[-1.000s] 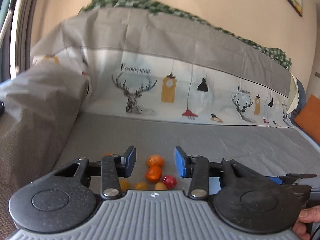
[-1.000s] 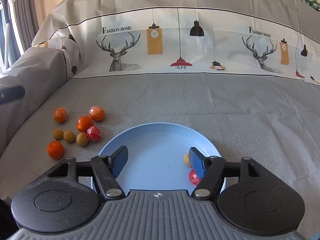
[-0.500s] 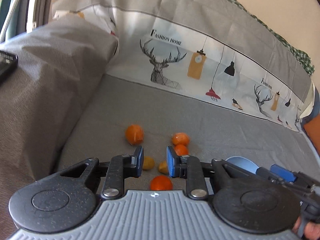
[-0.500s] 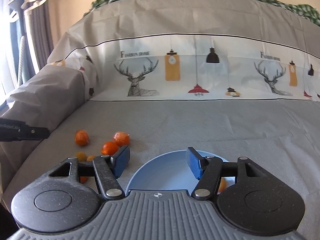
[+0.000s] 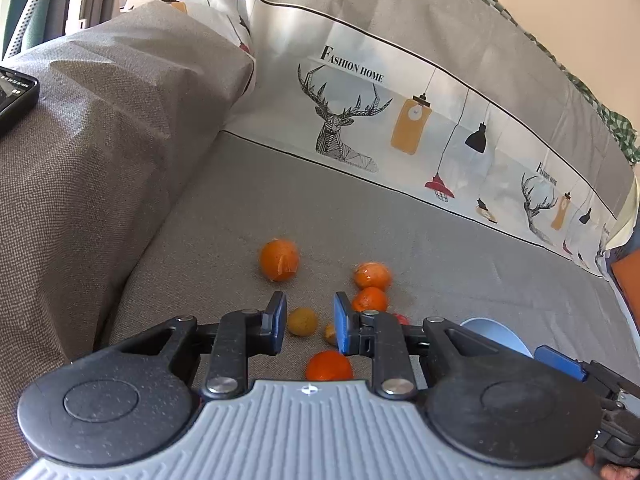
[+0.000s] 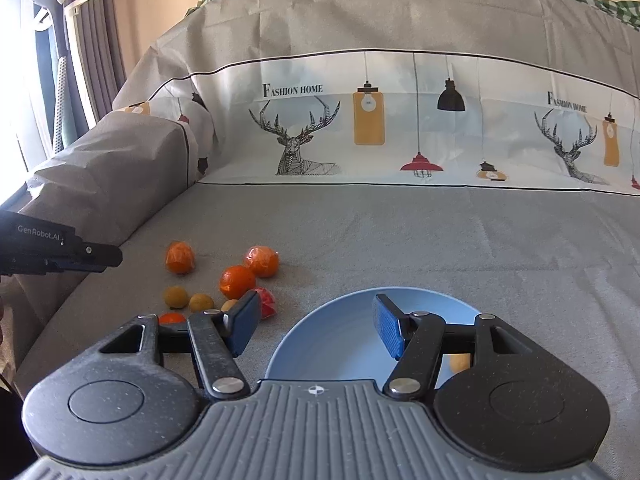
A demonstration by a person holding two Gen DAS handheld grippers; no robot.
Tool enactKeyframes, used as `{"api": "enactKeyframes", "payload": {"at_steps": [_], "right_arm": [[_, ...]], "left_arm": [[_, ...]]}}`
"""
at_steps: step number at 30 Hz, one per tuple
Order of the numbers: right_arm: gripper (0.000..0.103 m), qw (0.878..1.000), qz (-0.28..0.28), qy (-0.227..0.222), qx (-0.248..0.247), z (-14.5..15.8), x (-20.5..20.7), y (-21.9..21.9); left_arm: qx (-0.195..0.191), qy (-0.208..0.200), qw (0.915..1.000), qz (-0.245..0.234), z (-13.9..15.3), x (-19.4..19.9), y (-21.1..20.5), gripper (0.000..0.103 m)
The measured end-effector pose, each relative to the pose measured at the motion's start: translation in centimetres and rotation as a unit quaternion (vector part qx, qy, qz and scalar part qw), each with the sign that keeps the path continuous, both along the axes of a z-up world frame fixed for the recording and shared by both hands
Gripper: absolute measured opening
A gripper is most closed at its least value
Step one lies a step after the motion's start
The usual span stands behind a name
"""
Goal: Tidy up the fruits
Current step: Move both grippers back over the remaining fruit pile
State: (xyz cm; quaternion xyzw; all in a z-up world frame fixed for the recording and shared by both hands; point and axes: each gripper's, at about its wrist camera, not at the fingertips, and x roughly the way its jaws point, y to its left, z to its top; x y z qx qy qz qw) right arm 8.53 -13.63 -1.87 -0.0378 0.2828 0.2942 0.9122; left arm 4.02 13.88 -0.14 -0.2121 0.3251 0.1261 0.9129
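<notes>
Between the earlier frames and this moment, our left gripper had narrowed its jaws and come lower over the loose fruit, while our right gripper had swung up so that less of the blue plate showed beneath it.

Our left gripper stood partly open with nothing between the pads. We noted a small tan fruit showing in the gap, lying on the seat beyond the tips, apart from both pads. A second tan fruit sat just beside the right-hand pad at 3 o'clock from the first. An orange lay at 6 o'clock, nearest the gripper body. 2 more oranges sat touching one another at 1 o'clock, and 1 further orange lay alone at 11 o'clock. A red fruit was mostly hidden behind the right-hand finger.

Our right gripper was wide open and empty, hovering over the near-left part of the blue plate. 1 yellowish fruit rested in the plate at 4 o'clock, partly hidden by the finger linkage.

All fruit and the plate lay on the grey sofa cover. A phone rested on the armrest.
</notes>
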Motion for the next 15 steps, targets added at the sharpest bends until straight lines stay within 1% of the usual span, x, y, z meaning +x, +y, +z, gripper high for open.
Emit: {"api": "enactKeyframes", "payload": {"at_steps": [11,15], "right_arm": [[0.060,1.000,0.009,0.016,0.012,-0.07,0.01,-0.19],[0.055,0.999,0.003,0.027,0.017,-0.30,0.16,-0.60]], "left_arm": [[0.010,0.008,0.9999,-0.008,0.05,0.25,-0.45,0.028],[0.010,0.014,0.9998,-0.009,-0.10,0.56,-0.46,0.028]]}}
